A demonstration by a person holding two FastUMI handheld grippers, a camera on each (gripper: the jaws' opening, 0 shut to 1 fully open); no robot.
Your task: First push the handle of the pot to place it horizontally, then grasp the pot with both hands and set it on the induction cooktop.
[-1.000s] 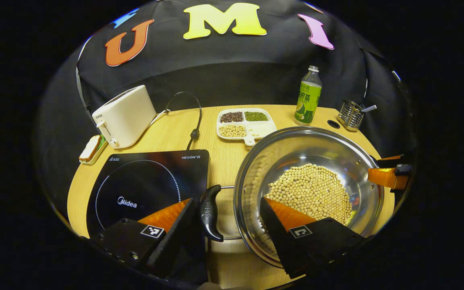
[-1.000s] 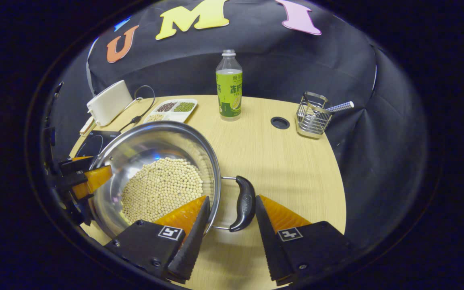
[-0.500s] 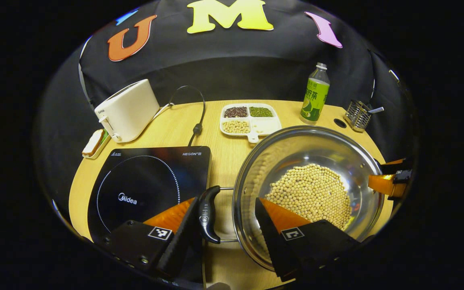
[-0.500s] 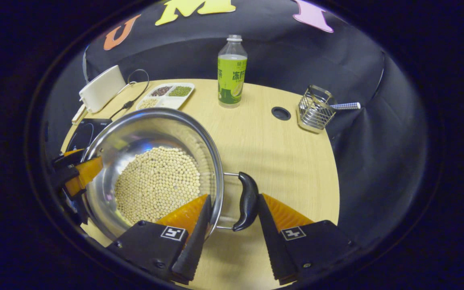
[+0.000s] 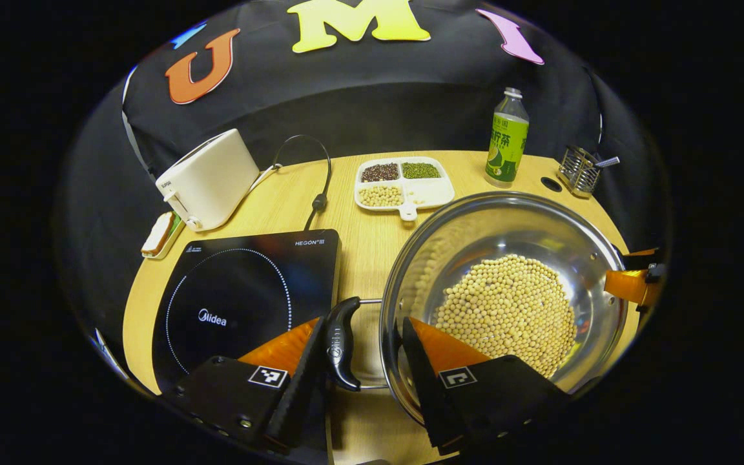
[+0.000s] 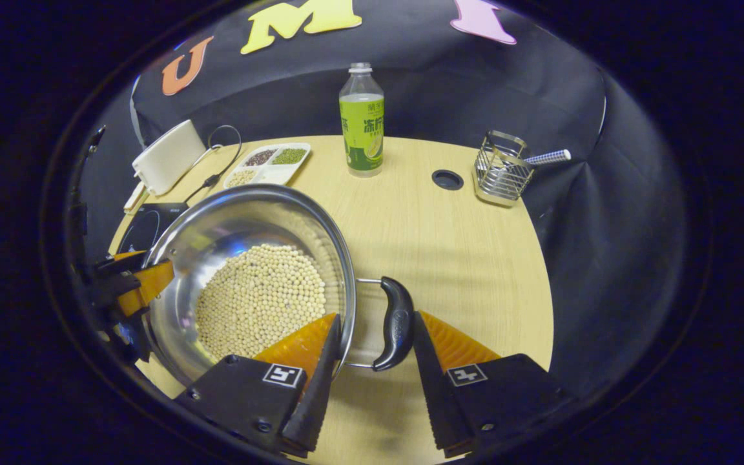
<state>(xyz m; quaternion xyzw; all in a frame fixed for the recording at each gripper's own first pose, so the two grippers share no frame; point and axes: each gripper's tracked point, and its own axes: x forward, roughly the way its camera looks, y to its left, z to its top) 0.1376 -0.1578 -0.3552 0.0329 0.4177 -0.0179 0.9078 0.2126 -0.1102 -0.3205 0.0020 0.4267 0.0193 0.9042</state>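
Note:
A steel pot [image 5: 475, 232] holding soybeans [image 5: 507, 310] stands on the wooden table, just right of the black induction cooktop [image 5: 236, 290]. My left gripper [image 5: 363, 320] clamps the pot's left black handle [image 5: 341, 342]: one finger is outside the handle, the other inside the pot wall. In the right gripper view, my right gripper [image 6: 375, 315] holds the opposite black handle [image 6: 398, 323] the same way, against the pot [image 6: 243, 219]. Each gripper's orange finger also shows at the pot's far side in the other's view, the right gripper [image 5: 630, 284] and the left gripper [image 6: 133, 284].
At the back stand a white toaster [image 5: 207, 177] with its cable [image 5: 317, 200], a divided tray of beans [image 5: 404, 184], a green bottle [image 5: 506, 139] and a wire holder [image 5: 578, 171]. A bread slice [image 5: 162, 232] lies left of the cooktop.
Both grippers have narrowed until their fingers touch the handles and the pot wall. The pot still sits right of the cooktop.

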